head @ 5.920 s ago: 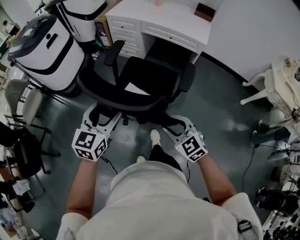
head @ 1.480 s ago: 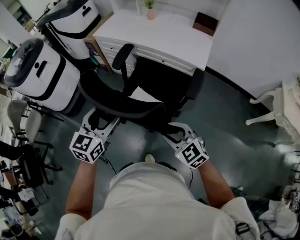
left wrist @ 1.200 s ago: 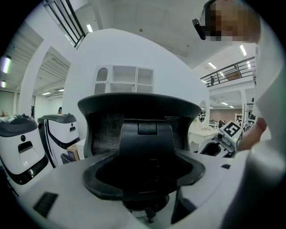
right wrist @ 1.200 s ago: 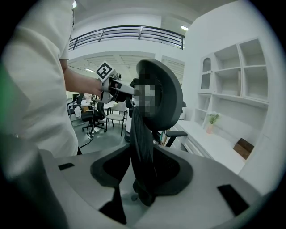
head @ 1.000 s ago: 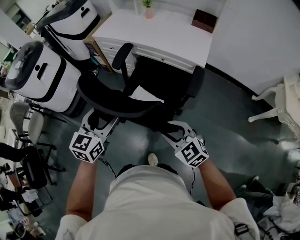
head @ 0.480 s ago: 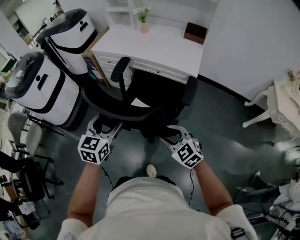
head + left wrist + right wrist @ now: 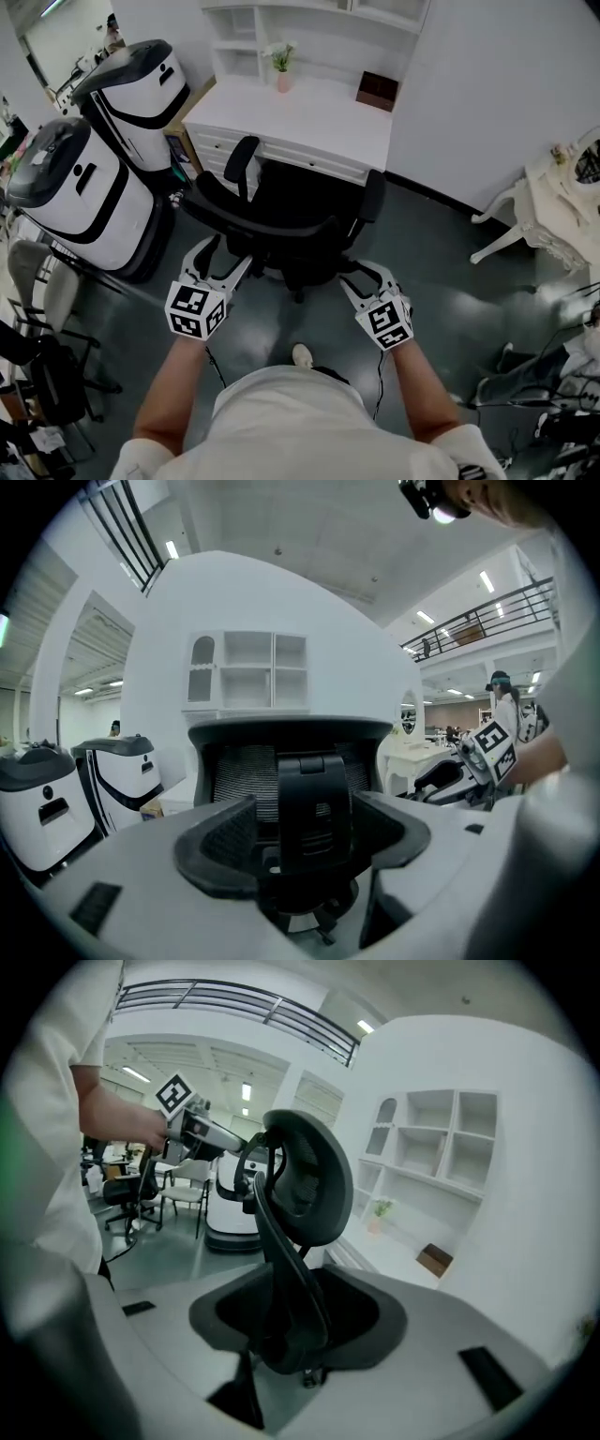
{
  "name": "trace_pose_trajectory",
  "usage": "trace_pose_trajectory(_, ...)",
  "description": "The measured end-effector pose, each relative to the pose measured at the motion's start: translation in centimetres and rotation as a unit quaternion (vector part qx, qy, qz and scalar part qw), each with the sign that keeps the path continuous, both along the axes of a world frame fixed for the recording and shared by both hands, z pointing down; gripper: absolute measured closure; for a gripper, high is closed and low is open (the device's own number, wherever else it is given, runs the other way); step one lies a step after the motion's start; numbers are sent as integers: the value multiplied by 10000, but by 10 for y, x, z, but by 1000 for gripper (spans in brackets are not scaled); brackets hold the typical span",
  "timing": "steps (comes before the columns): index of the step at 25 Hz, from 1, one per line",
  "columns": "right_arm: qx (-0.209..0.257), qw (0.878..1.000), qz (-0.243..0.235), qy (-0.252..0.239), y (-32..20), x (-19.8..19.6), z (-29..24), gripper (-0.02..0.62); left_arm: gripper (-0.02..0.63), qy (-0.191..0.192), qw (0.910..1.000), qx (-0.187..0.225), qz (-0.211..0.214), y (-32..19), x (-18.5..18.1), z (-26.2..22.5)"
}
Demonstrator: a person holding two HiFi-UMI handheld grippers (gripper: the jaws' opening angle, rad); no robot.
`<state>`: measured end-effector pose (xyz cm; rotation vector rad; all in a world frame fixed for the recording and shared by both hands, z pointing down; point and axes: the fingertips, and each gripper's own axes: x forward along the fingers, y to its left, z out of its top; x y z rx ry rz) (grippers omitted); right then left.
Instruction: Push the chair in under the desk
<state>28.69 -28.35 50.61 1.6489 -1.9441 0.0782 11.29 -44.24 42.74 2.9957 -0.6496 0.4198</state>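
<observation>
A black office chair [image 7: 300,202] stands at the white desk [image 7: 309,127], its seat partly under the desk edge and its curved back [image 7: 258,217] toward me. My left gripper [image 7: 223,255] is behind the back's left end, jaws wide apart. In the left gripper view the chair's rear spine [image 7: 314,799] stands in line with that gap, with room on its left side. My right gripper [image 7: 364,274] is behind the back's right end and its jaws are opening. The back's edge [image 7: 305,1180] runs down between them, and I see no pad pressing on it.
Two big white machines with black trim [image 7: 70,197] [image 7: 136,80] stand close on the chair's left. On the desk are a potted plant [image 7: 281,80], a brown box [image 7: 377,91] and a white shelf unit [image 7: 281,19]. White ornate furniture [image 7: 553,206] and floor cables are at the right.
The chair has rolled toward the desk and its seat now reaches under the desk edge. I have stepped forward behind it, both grippers staying at the chair back.
</observation>
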Motion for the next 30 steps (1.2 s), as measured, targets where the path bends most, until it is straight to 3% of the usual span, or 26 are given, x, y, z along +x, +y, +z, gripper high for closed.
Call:
trace_pose_trajectory(12, 739, 9863, 1074, -1009, 46, -69, -30, 461, 397, 184, 9969, -328, 696, 49, -77, 0)
trace_pose_trajectory(16, 912, 9803, 1263, -1211, 62, -97, -37, 545, 480, 276, 9941, -507, 920, 69, -97, 3)
trace_pose_trajectory(21, 957, 9758, 1361, -1417, 81, -141, -37, 573, 591, 226, 9888, -687, 1304, 97, -127, 13)
trace_pose_trajectory(30, 992, 9732, 1400, -1534, 108, -208, -39, 589, 609, 159, 9790, -1068, 1729, 138, -180, 31)
